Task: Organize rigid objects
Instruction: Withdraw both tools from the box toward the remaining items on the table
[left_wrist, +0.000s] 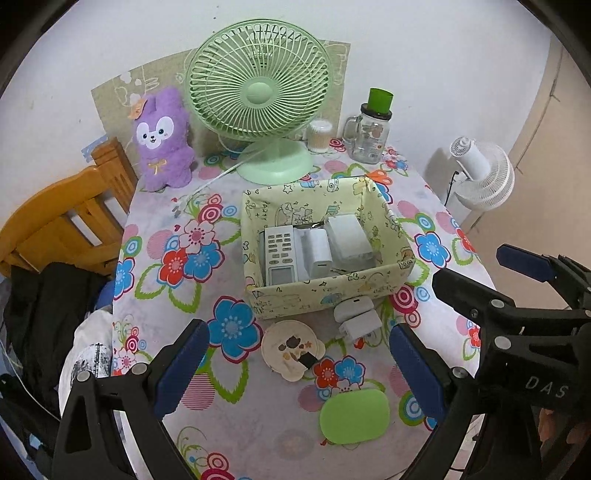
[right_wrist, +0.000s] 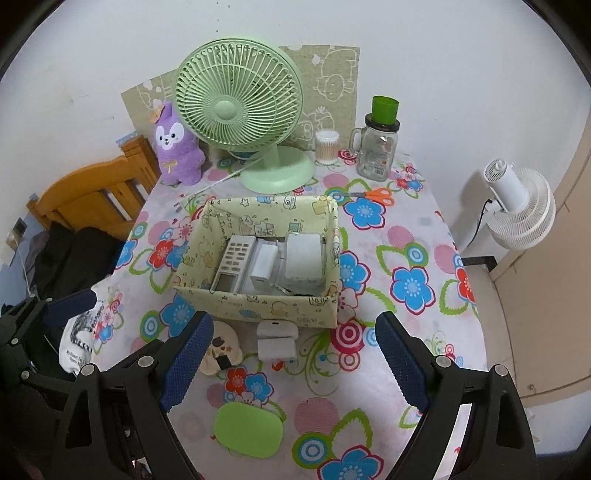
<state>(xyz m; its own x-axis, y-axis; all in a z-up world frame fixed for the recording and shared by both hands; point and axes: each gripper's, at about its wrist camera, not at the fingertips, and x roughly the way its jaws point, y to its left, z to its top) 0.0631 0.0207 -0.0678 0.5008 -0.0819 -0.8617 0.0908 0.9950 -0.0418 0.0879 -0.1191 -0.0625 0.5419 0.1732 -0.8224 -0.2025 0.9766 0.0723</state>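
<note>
A pale yellow patterned box (left_wrist: 325, 295) (right_wrist: 258, 306) stands mid-table, holding a white remote (left_wrist: 280, 254) (right_wrist: 234, 266), a white charger (left_wrist: 319, 253) (right_wrist: 264, 267) and a white block (left_wrist: 347, 236) (right_wrist: 303, 258). In front of it lie two white adapters (left_wrist: 356, 314) (right_wrist: 277, 338), a cream round disc (left_wrist: 291, 347) (right_wrist: 221, 350) and a green oval case (left_wrist: 354, 415) (right_wrist: 249, 430). My left gripper (left_wrist: 299, 369) hovers open above the disc and case. My right gripper (right_wrist: 295, 363) hovers open over the adapters, empty.
At the back stand a green desk fan (left_wrist: 258, 96), a purple plush (left_wrist: 162, 140), a swab tub (right_wrist: 327, 146) and a glass jar with a green cup (left_wrist: 371, 129). Orange scissors (right_wrist: 373, 195) lie behind the box. A wooden chair (left_wrist: 62, 214) is left, a white fan (right_wrist: 517, 210) right.
</note>
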